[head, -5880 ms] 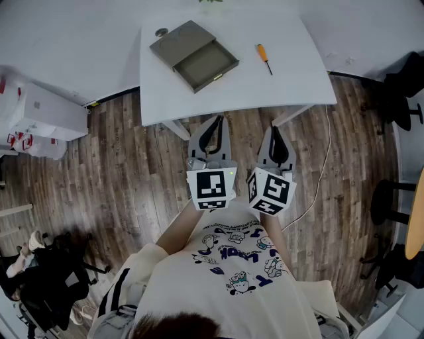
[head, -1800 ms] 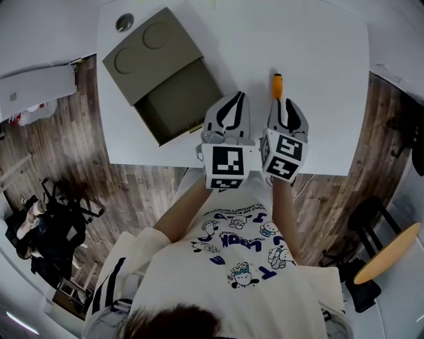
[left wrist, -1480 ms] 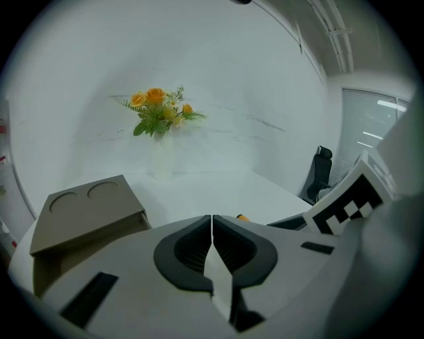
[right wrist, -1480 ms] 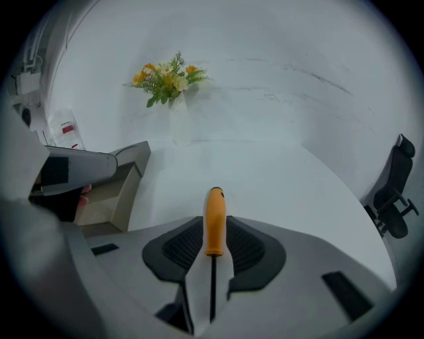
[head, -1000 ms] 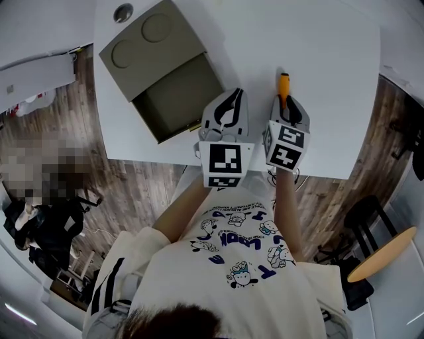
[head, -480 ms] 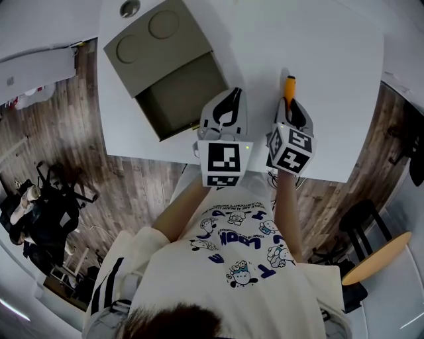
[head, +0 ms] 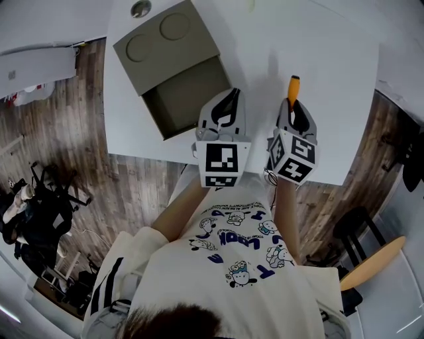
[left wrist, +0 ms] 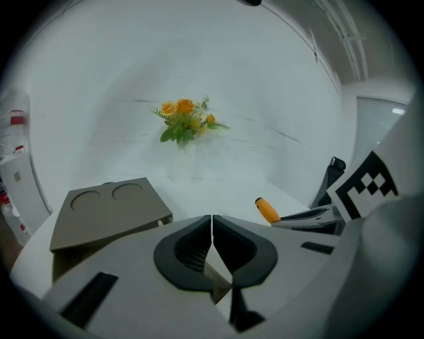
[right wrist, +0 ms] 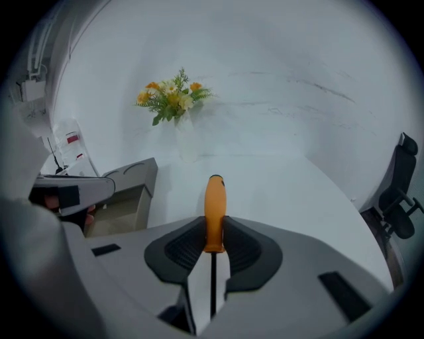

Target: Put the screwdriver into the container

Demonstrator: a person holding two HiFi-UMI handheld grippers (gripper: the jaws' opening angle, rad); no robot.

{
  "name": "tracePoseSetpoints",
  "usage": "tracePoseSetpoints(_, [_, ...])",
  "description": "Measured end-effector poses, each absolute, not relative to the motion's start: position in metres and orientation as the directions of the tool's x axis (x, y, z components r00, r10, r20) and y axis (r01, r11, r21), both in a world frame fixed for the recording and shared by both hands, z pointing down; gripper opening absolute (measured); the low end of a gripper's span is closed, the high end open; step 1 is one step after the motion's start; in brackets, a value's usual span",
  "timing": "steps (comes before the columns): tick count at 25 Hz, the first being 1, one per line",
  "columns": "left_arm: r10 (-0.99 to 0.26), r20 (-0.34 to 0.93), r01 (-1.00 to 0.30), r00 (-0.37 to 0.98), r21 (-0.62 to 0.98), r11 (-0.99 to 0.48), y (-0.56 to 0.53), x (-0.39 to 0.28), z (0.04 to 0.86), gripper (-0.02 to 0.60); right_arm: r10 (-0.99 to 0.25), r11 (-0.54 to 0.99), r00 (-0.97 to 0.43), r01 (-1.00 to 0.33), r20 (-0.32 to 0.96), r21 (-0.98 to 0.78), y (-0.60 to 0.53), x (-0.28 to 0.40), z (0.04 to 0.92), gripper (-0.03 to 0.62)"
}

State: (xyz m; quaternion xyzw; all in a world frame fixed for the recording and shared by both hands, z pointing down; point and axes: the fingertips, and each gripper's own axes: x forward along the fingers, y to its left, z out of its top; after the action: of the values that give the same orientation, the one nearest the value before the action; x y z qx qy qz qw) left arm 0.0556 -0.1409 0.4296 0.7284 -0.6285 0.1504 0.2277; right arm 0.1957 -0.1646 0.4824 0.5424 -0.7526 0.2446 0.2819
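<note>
The screwdriver (head: 292, 88) has an orange handle (right wrist: 214, 210) and a thin dark shaft that runs back between the jaws. My right gripper (head: 292, 107) is shut on the screwdriver at the handle's base (right wrist: 213, 242), over the white table (head: 331, 79). The container (head: 173, 63) is a grey-brown box with its drawer pulled out, at the table's left. It also shows in the right gripper view (right wrist: 126, 192) and the left gripper view (left wrist: 109, 212). My left gripper (head: 228, 100) is shut and empty (left wrist: 212, 228), just right of the drawer.
A vase of orange flowers (left wrist: 185, 122) stands at the back of the table against the white wall. A small round metal piece (head: 140, 8) lies beyond the box. The table's near edge is under my grippers. A black chair (right wrist: 401, 192) and a wooden stool (head: 371, 255) stand at the right.
I have walked up to the table. My right gripper has come over the screwdriver and now holds its handle. The left gripper has stayed shut beside the drawer.
</note>
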Motion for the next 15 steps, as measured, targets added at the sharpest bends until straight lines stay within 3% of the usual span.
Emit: tracePoseSetpoints(15, [-0.892, 0.452, -0.986, 0.021, 0.155, 0.056, -0.121, -0.013, 0.403, 0.020, -0.698, 0.481, -0.410, -0.876, 0.586, -0.040, -0.177, 0.109, 0.424, 0.097])
